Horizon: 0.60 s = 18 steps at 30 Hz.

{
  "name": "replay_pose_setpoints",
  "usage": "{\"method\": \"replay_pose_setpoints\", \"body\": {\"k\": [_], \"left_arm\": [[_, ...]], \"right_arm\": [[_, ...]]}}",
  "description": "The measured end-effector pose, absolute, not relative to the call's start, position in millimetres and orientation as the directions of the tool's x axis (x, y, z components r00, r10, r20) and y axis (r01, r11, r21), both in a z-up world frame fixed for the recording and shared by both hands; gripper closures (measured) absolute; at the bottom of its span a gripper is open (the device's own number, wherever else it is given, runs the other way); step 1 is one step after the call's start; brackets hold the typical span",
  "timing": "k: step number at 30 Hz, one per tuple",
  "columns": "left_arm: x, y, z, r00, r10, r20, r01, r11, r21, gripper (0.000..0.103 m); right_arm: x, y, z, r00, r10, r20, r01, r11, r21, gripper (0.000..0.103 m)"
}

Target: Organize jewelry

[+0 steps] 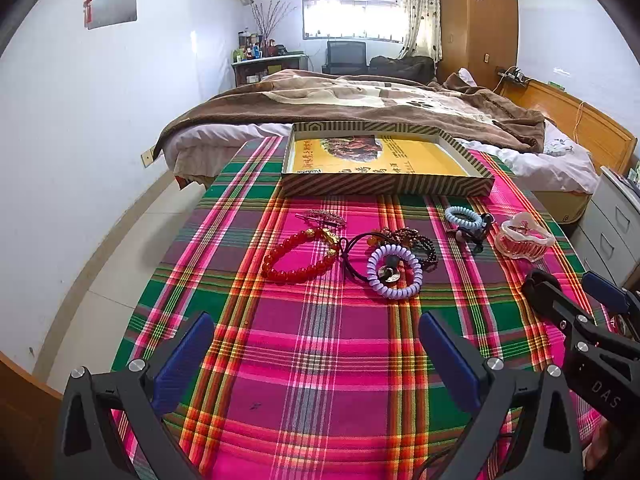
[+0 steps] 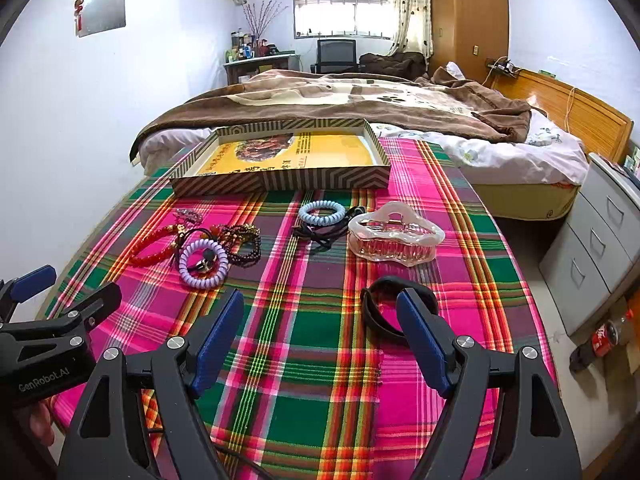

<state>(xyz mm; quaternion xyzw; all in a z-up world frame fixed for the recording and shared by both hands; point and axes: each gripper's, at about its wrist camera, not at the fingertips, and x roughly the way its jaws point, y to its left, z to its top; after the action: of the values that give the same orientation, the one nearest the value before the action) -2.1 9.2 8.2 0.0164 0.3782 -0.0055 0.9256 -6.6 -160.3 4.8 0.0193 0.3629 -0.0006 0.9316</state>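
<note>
Left claw (image 1: pixel 316 344): wide, holding nothing. Right claw (image 2: pixel 320 328): wide, holding nothing, black band (image 2: pixel 374 312) touching right finger. Plaid-clothed counter (image 2: pixel 320 360).

Left gripper (image 1: pixel 316 344), right gripper (image 2: pixel 320 320) — jaws wide.

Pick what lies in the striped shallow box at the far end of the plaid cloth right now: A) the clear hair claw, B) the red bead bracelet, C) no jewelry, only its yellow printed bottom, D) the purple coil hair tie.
C: the striped box shows only its yellow printed bottom; every piece lies on the cloth.
</note>
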Motion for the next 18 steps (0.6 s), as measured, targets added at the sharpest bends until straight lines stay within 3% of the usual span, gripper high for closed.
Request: {"method": "replay_pose_setpoints", "body": {"k": [8,18], "left_arm": [[11.9,41.9,-1.2,0.694,-0.094,-0.714,0.018,0.993,-0.113,0.0],[31.4,83.0,-6.3,0.703,0.035,-0.71,-0.032,0.999,0.019,0.0]], "right_arm": [[6.1,-159.7,-5.3,0.721,0.033,-0.692,-0.007,0.999,0.04,0.024],[46.6,-128.6,-25.4,0.668,0.136,-0.731,-0.128,0.989,0.067,0.025]]}}
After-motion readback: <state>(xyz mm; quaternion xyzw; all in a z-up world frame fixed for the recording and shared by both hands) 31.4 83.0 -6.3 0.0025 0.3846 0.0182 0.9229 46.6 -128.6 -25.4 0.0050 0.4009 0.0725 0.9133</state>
